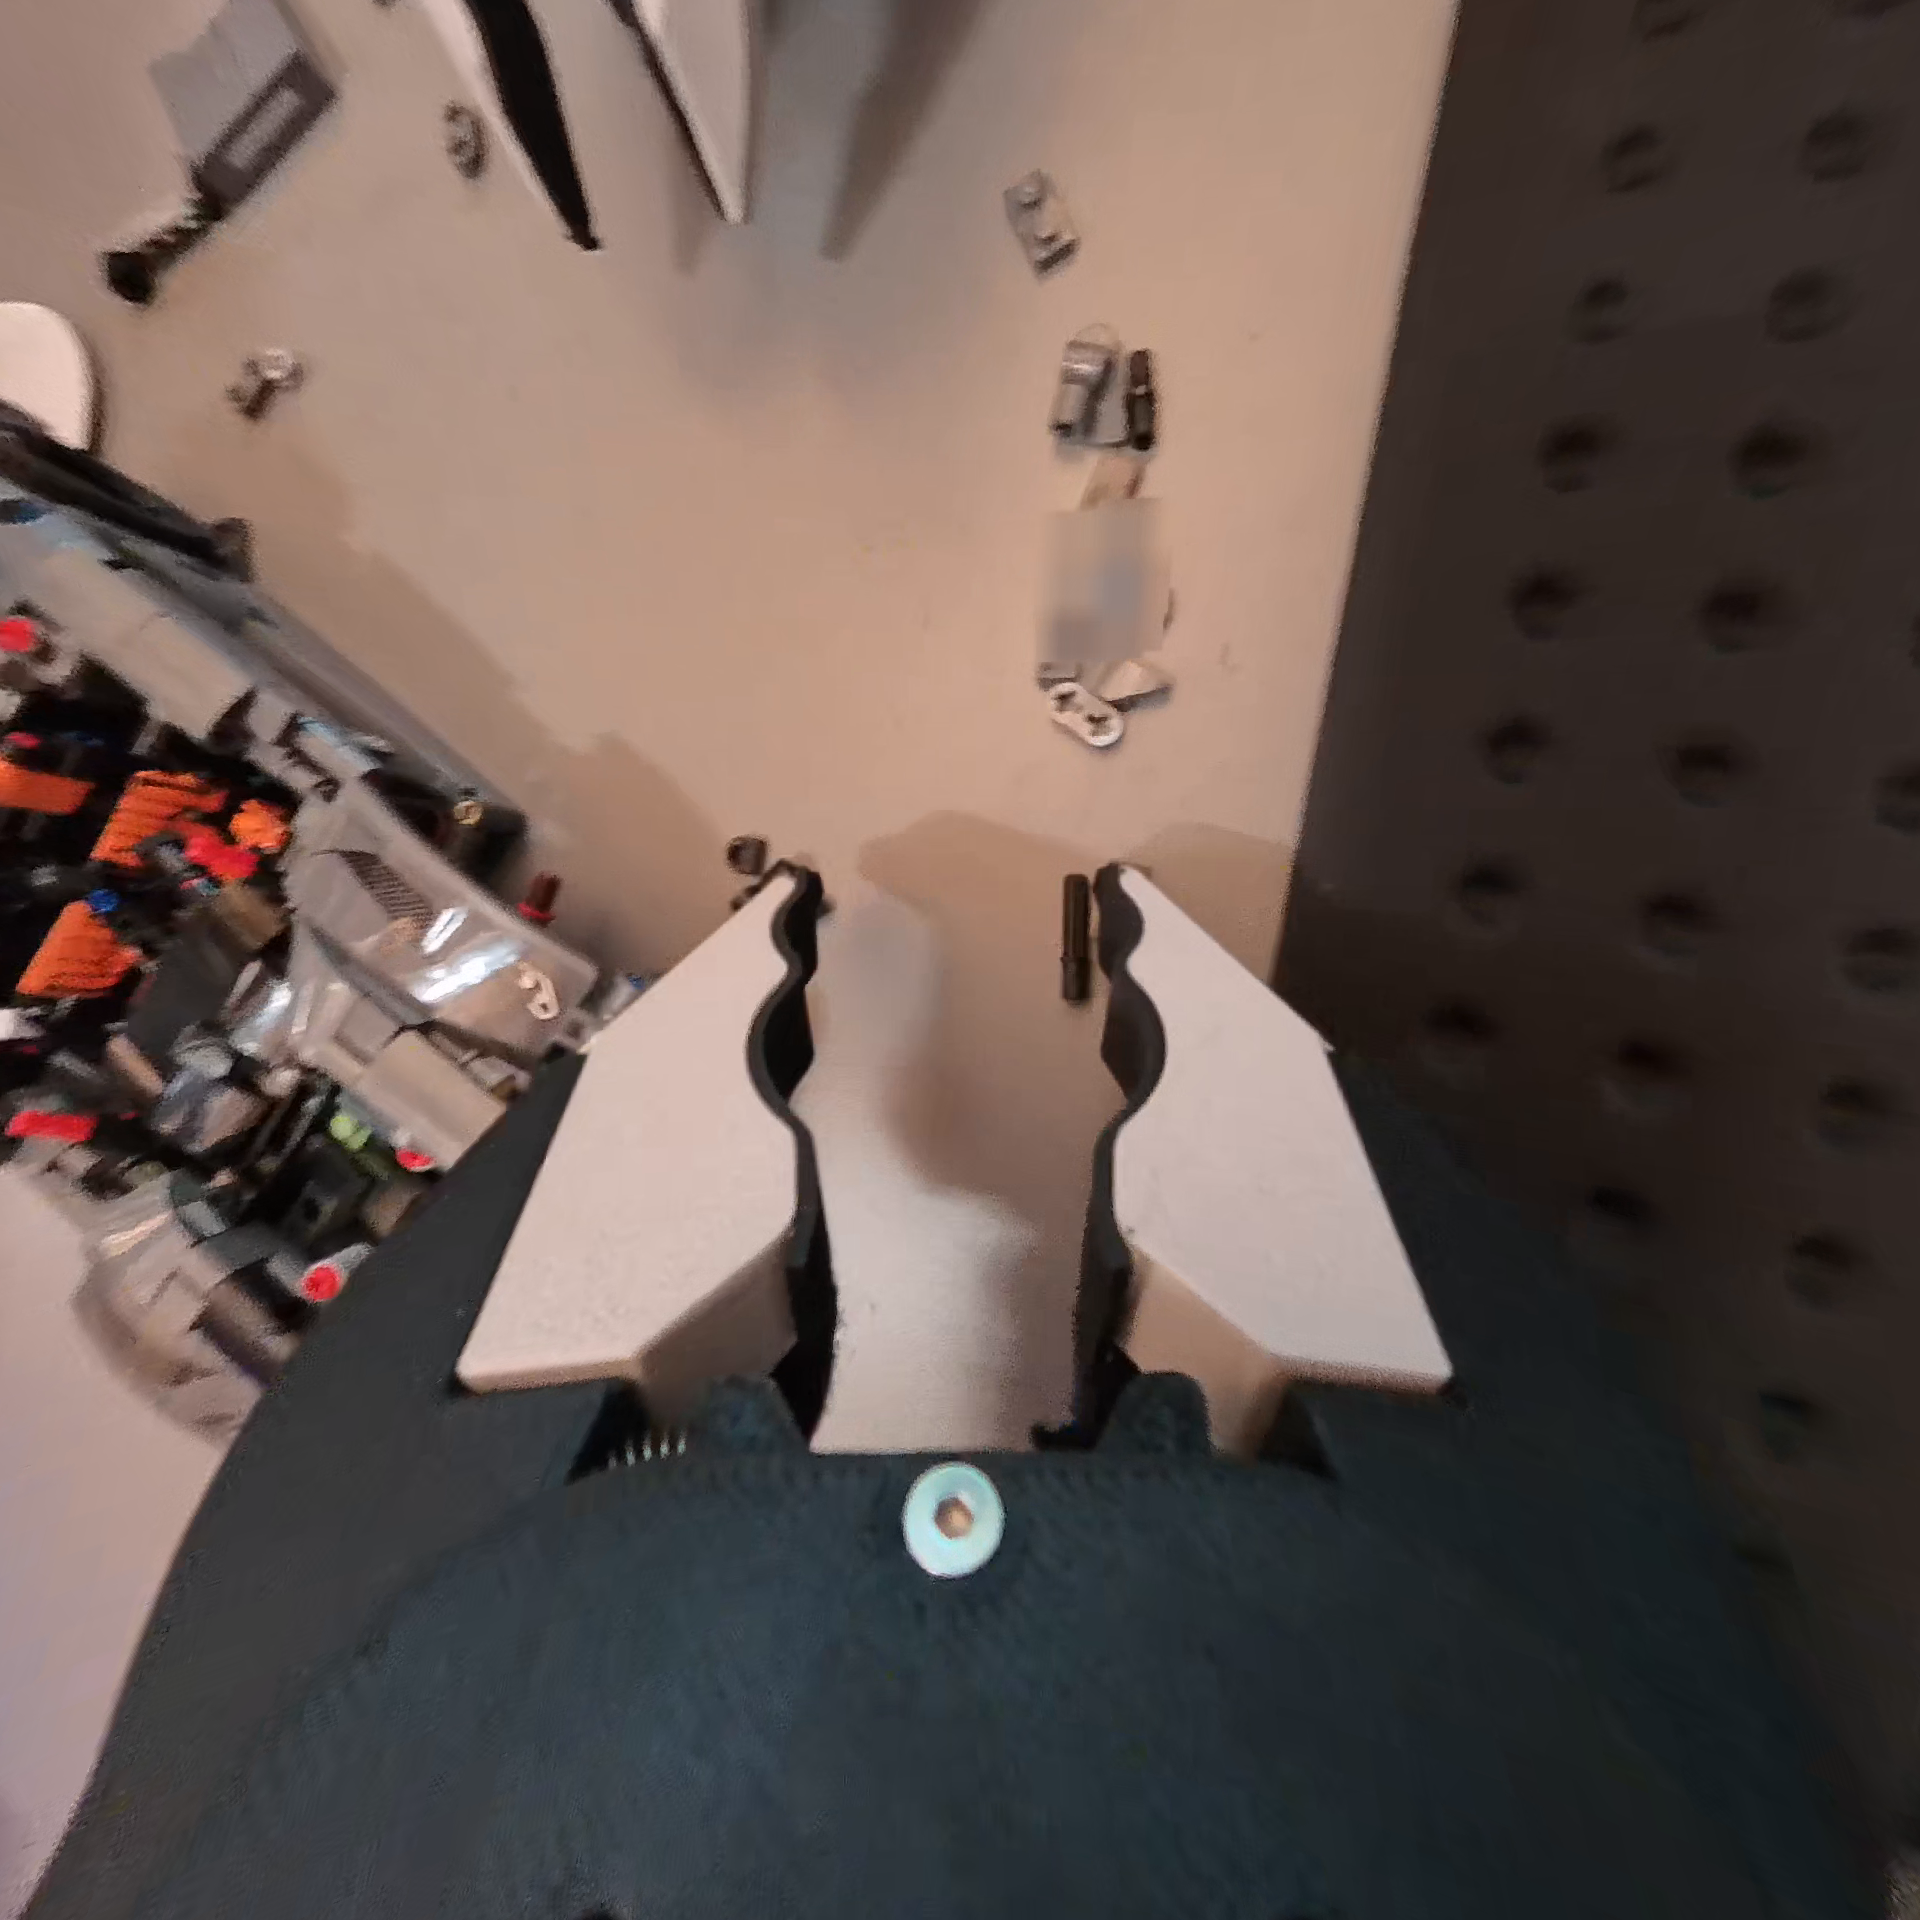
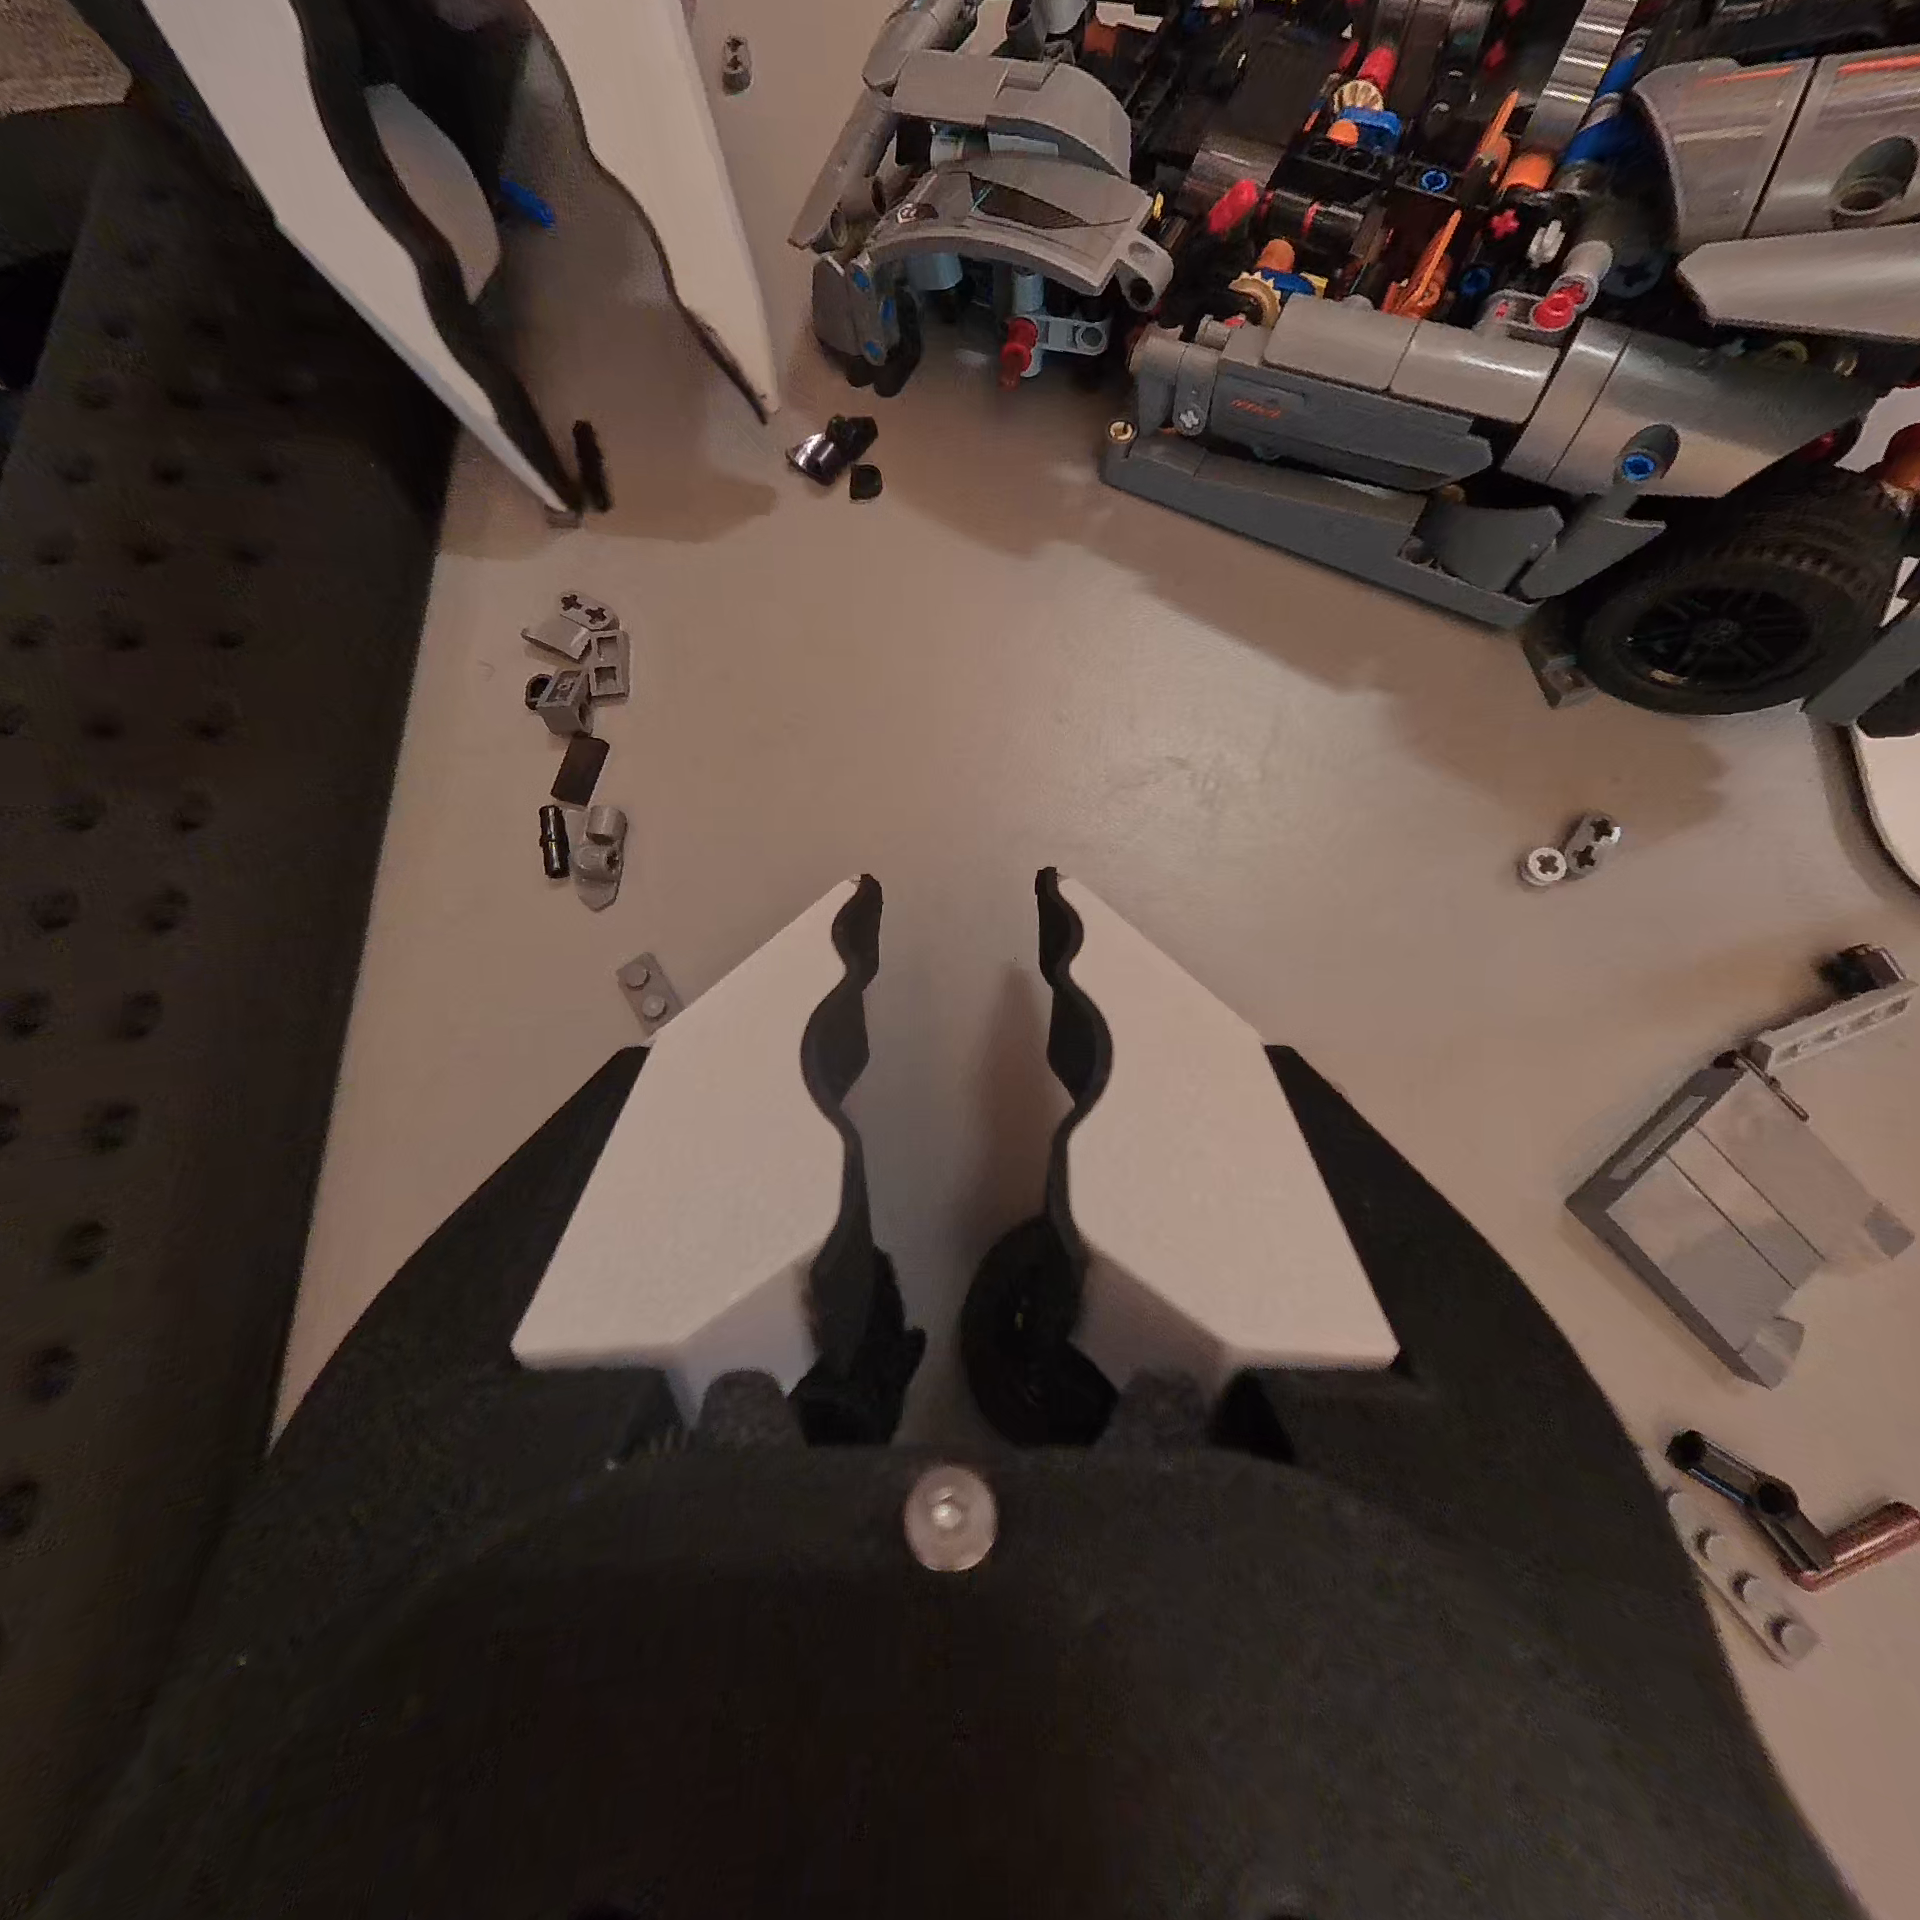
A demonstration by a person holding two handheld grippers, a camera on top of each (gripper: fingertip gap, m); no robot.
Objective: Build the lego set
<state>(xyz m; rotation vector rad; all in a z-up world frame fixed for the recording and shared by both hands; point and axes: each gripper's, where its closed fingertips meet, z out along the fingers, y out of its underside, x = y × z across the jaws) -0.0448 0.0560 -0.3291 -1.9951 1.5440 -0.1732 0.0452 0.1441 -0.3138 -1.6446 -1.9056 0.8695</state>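
Both my grippers hang spread and empty over the pale table [image 2: 935,675]; my left gripper [image 1: 951,883] has a black pin [image 1: 1075,937] just beside its right fingertip. My right gripper [image 2: 956,888] points at bare table; the half-built grey lego car [image 2: 1455,343] sits well ahead to its right, loose grey pieces [image 2: 582,665] to its left.

The left gripper [image 1: 951,883] and right gripper [image 2: 956,883] have white fingers with black wavy inner pads on black bodies. The table [image 2: 987,675] is plain beige. The mat [image 2: 187,727] is dark grey with a dimple pattern. The lego car [image 2: 1455,312] is grey with orange, red and blue parts and a black tyre [image 2: 1714,623].
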